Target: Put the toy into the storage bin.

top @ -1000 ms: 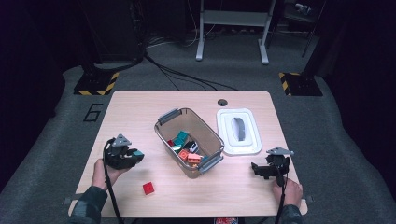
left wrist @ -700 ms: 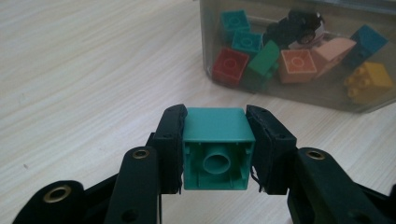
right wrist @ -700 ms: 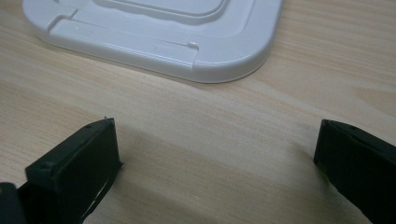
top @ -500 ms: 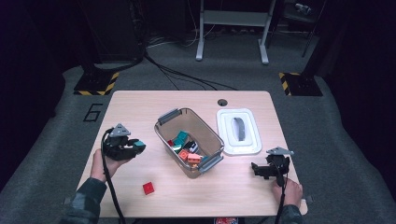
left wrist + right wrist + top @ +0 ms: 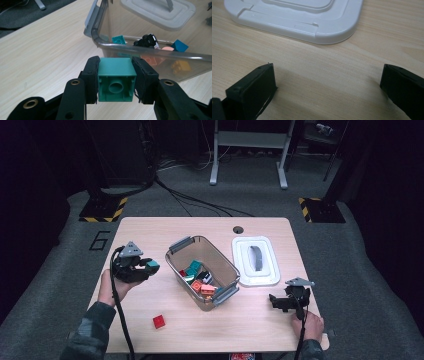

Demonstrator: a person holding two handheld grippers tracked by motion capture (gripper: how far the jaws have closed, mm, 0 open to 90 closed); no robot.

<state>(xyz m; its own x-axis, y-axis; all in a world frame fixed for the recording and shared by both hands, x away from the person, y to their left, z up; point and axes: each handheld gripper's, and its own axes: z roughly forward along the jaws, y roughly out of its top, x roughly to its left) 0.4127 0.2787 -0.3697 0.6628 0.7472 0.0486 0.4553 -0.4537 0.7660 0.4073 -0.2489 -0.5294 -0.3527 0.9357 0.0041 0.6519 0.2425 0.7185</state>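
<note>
The teal block (image 5: 117, 79) sits clamped in your left gripper (image 5: 117, 80), left of the clear bin (image 5: 226, 270), which holds mixed coloured blocks (image 5: 202, 286). Your right gripper (image 5: 327, 87) rests wide apart, empty. The white lid (image 5: 256, 260) lies farther right.

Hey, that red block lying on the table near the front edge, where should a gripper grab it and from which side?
Grip the red block across two opposite flat side walls, coming straight down from above: it lies alone on the table, apart from the clear bin.
</note>
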